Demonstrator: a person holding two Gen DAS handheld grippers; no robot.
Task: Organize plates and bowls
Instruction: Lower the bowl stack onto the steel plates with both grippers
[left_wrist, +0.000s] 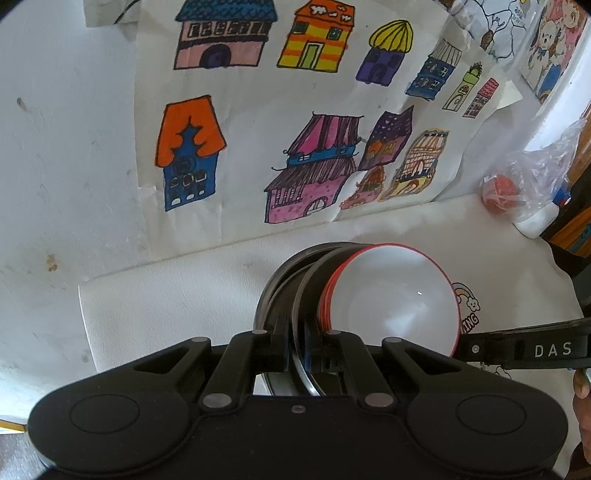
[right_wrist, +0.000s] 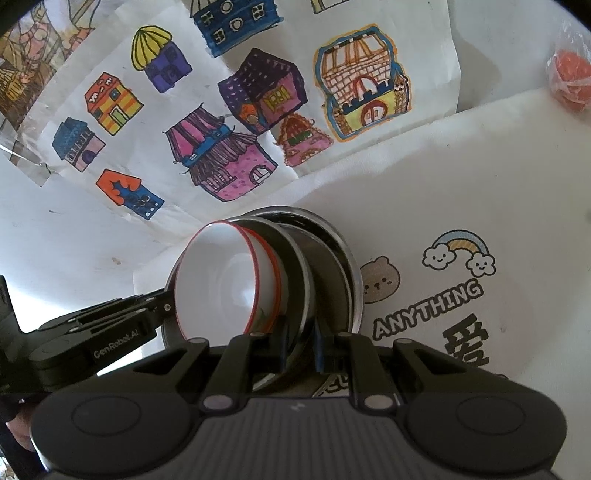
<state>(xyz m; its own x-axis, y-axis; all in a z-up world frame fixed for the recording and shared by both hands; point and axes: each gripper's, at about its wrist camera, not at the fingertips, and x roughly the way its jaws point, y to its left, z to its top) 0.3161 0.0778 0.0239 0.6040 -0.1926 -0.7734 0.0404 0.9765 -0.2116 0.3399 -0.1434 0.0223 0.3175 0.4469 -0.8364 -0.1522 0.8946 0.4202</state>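
While both black grippers fill the bottom of their own views, each is closed to a narrow gap around the edge of a metal plate. In the left wrist view, the left gripper (left_wrist: 296, 350) pinches the rim of a steel plate (left_wrist: 301, 295) that stands nearly on edge. In the right wrist view, the right gripper (right_wrist: 301, 345) clamps a steel plate rim (right_wrist: 303, 291) in the same way; I cannot tell for certain whether both hold the same plate.

Just beyond the fingers, the dishes sit nested and tipped together. A white bowl with a red rim (left_wrist: 393, 299) rests against the held plate, its hollow facing the left camera's right side. The same bowl (right_wrist: 218, 280) shows left of centre in the right wrist view. Behind the held plate stands a second, darker steel plate (right_wrist: 332, 258), touching the stack.

The right gripper's arm, lettered "DAS", reaches in from the right edge of the left view (left_wrist: 524, 349), meeting the bowl's rim. The left gripper's arm enters from the left of the right view (right_wrist: 110, 325).

Under the dishes lies a white table cover (right_wrist: 480, 166) printed with a bear, a rainbow and the word "ANYTHING". Further back, a paper sheet with bright drawn houses (left_wrist: 295, 110) covers the white wall. At the far right sits a red ball in a clear plastic bag (left_wrist: 502, 194).
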